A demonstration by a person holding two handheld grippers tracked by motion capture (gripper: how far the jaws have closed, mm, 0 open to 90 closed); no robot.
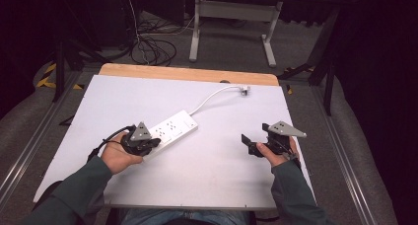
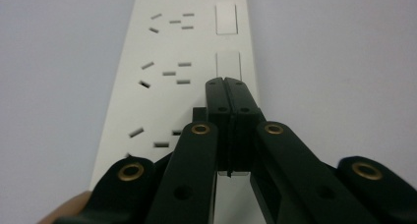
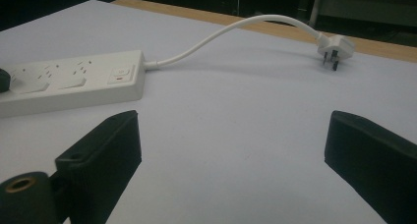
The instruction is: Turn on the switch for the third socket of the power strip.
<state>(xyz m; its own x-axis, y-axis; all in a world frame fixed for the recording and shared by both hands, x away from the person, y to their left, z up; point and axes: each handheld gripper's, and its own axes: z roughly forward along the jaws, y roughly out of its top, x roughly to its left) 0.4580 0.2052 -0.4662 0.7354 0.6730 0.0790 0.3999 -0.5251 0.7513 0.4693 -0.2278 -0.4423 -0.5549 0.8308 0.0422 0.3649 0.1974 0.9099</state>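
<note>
My left gripper (image 1: 154,143) has its jaws pressed flat together with nothing between them, and its tips sit over the near end of the white power strip (image 1: 170,130). In the left gripper view the closed tips (image 2: 227,81) lie above the strip's (image 2: 167,71) top face, just short of a rocker switch (image 2: 228,65), with a second switch (image 2: 226,18) farther along; I cannot tell whether the tips actually touch the plastic.

My right gripper (image 1: 246,141) is spread wide and holds nothing; it sits over bare table on the right, well apart from the strip. Through its own camera (image 3: 231,155) I see the two black jaws far apart, with the strip (image 3: 74,81) off to the left.

The strip lies at an angle on the white table (image 1: 207,170), left of centre. Its white cable (image 1: 209,97) curves away from the far end to a plug (image 1: 244,90) lying loose near the table's far wooden edge (image 1: 187,73); in the right gripper view the plug (image 3: 336,48) shows its pins pointing down.
</note>
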